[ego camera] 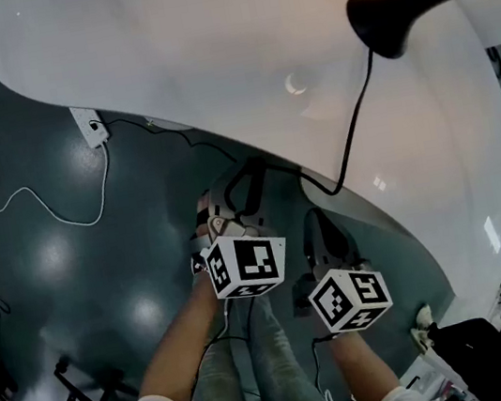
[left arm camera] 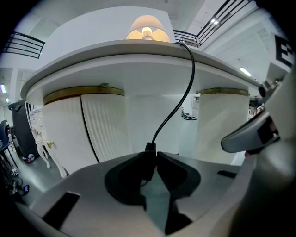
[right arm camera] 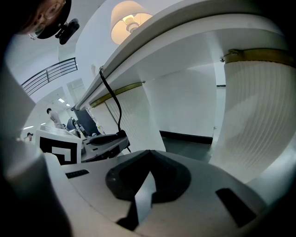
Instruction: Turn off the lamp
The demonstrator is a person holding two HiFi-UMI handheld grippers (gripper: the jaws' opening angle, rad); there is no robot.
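Holds the left tongs [left arm camera: 152, 156] clenched on the small black switch [left arm camera: 149, 161] set in the lamp's cord [left arm camera: 184, 95], one pad on each flank of it, below the rim of the white bench [left arm camera: 115, 60]. Points those tongs in under the overhang, toward a pale ribbed pedestal [left arm camera: 64, 134].

From there, can follow the cord up from the switch and over the bench edge to the lamp [left arm camera: 147, 28]. Stands on top of the bench, well above and beyond the tongs, shade glowing and bulb lit.

Seen from the head, finds the lamp far back on the bench at upper right. Shows the cord running down across the white top and dropping off the near edge straight into the left tongs.

Holds the right tongs [right arm camera: 149, 155] just beside the left ones, on their right, clenched tip to tip with nothing between them. Touches neither cord nor switch with these, and sits well short of the lamp too.

In the right gripper view, catches the left tongs off to the left, with the cord rising from them to the bench edge and the lit shade high above.

Underfoot, dark green floor [ego camera: 63, 274] with a white power strip [ego camera: 88, 125] and loose cables.
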